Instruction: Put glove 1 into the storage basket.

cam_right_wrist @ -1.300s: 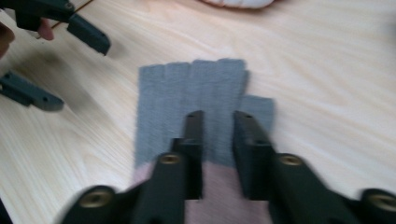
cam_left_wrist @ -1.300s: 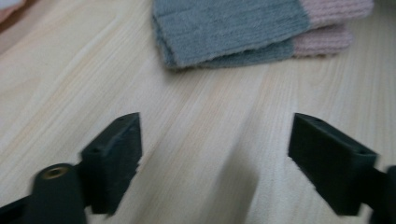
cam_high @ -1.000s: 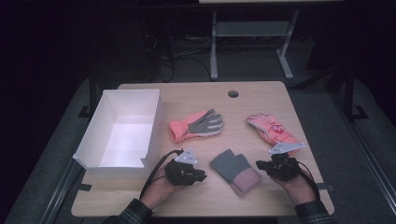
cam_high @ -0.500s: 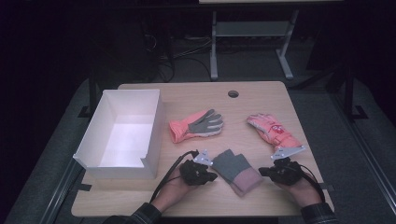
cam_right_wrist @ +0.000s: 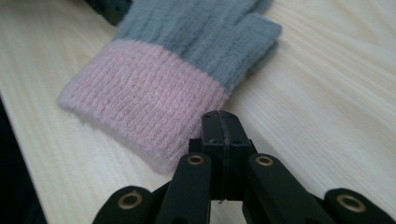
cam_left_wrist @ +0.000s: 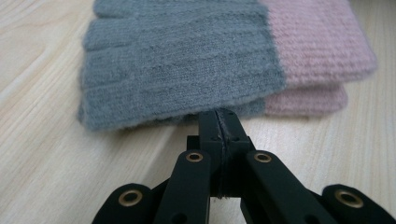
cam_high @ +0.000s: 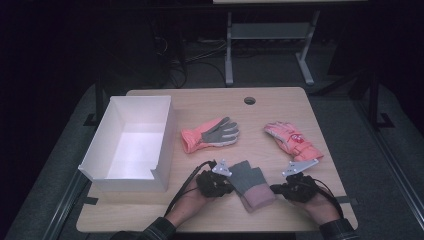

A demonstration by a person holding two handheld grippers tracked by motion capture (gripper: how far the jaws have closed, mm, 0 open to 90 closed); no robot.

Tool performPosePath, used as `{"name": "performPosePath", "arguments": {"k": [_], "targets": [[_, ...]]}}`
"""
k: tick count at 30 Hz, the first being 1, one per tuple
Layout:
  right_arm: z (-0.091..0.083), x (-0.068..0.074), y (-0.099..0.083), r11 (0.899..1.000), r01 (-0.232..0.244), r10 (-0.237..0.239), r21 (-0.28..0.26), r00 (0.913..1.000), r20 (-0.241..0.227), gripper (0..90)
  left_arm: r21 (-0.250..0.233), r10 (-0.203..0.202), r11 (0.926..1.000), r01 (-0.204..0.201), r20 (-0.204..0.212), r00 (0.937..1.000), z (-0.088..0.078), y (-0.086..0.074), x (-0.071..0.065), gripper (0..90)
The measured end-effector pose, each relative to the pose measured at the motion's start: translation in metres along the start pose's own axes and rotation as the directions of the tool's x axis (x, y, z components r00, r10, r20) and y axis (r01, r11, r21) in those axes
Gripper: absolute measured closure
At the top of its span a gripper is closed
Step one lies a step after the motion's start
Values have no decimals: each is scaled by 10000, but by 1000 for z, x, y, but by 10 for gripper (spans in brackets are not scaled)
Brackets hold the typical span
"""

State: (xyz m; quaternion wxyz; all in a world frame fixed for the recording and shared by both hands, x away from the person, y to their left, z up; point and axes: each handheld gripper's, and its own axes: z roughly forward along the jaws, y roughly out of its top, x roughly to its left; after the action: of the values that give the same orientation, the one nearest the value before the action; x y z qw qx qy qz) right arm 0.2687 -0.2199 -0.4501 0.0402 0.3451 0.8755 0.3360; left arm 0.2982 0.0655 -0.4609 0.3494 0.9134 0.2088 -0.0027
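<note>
- Table (cam_high: 210, 102): one light wooden top with a round hole (cam_high: 249, 100) near its far edge.
- Box (cam_high: 165, 130): one white open box on the table's left side.
- Gloves, three counted, all lying flat and apart from one another:
  - grey glove (cam_high: 250, 184) with a pink cuff, at the near edge, between the two grippers;
  - orange glove (cam_high: 210, 134) with a grey palm, mid-table, just right of the box;
  - pink glove (cam_high: 292, 141), right side of the table, beyond the right gripper.
- Hands: two, entering from the near edge with dark sleeves, each wrapped around one gripper and held low over the table, both pointing inward at the grey glove.
- Left gripper (cam_high: 223, 179): jaws pressed together with nothing between them. In the left gripper view its tips (cam_left_wrist: 218, 122) sit at the edge of the glove's grey part (cam_left_wrist: 182, 70), touching or just short of it; contact cannot be confirmed.
- Right gripper (cam_high: 280, 189): jaws pressed together, empty. In the right gripper view its tips (cam_right_wrist: 221, 126) sit just beside the pink cuff (cam_right_wrist: 144, 100).
- Cables: one trails from each gripper towards the near edge.
</note>
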Motion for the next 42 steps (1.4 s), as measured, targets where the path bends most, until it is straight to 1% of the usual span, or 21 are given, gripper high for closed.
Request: {"name": "performPosePath", "arguments": {"k": [1,2,6,10,11,13,15,16,21,23,25,26,27,30,31,33,34,36,38,41,42], "targets": [[0,0,0,10000,0,0,0,10000,0,900,0,0,10000,0,0,10000,0,0,0,897],[1,4,1,10000,-2,2,72,10000,-70,900,181,116,9998,-115,-10,9999,0,0,1,897],[3,10,3,9998,170,-167,79,9994,-315,900,133,30,9999,-30,-17,10000,1,0,2,897],[6,16,5,9995,309,-307,19,9980,-555,900,109,-88,9999,88,-61,9999,-2,-1,6,897],[7,17,6,9992,394,-393,-5,9973,-623,900,11,-265,9996,265,-59,9996,-2,-1,6,897],[8,18,7,9992,411,-411,-20,9969,-671,900,42,-230,9997,231,-95,9997,-3,-2,8,897],[12,23,9,9985,537,-531,46,9949,-856,900,-9,-407,9992,407,-141,9991,-5,-2,11,897],[13,25,10,9985,549,-545,23,9944,-909,900,50,-269,9996,270,-169,9995,-6,-3,14,897],[20,34,17,9973,726,-735,-112,9905,-1161,900,26,-537,9985,538,-271,9982,-8,-4,18,897],[21,36,18,9962,856,-868,-147,9896,-1146,900,118,-521,9986,524,-258,9983,-9,-5,19,898],[21,37,18,9960,886,-892,-109,9896,-1127,900,122,-596,9981,599,-221,9980,-14,-7,20,897],[19,37,15,9969,788,-786,-24,9912,-1063,900,206,-596,9980,599,-168,9981,-24,-12,18,897],[18,35,13,9974,723,-718,16,9920,-1038,900,92,-771,9970,771,-75,9970,-27,-15,16,897],[19,35,7,9979,589,-556,260,9919,-1140,900,235,-642,9977,640,71,9979,-31,-20,11,897],[21,35,7,9970,719,-681,286,9906,-1184,900,358,-628,9974,620,205,9978,-30,-22,6,898],[22,37,8,9969,710,-661,344,9898,-1260,900,441,-592,9973,581,236,9980,-28,-22,5,897],[25,41,11,9958,857,-808,306,9873,-1366,900,597,-512,9970,494,295,9983,-26,-22,5,897],[28,46,14,9949,956,-900,331,9860,-1404,900,580,-576,9968,558,300,9979,-25,-21,5,897],[31,50,17,9936,1062,-996,382,9843,-1457,900,614,-478,9970,461,273,9985,-27,-22,7,897],[34,52,19,9931,1103,-1029,410,9830,-1520,900,539,-639,9966,624,279,9976,-29,-22,9,898],[37,54,22,9913,1248,-1171,407,9808,-1556,900,533,-764,9958,747,308,9966,-29,-23,11,897]]}}
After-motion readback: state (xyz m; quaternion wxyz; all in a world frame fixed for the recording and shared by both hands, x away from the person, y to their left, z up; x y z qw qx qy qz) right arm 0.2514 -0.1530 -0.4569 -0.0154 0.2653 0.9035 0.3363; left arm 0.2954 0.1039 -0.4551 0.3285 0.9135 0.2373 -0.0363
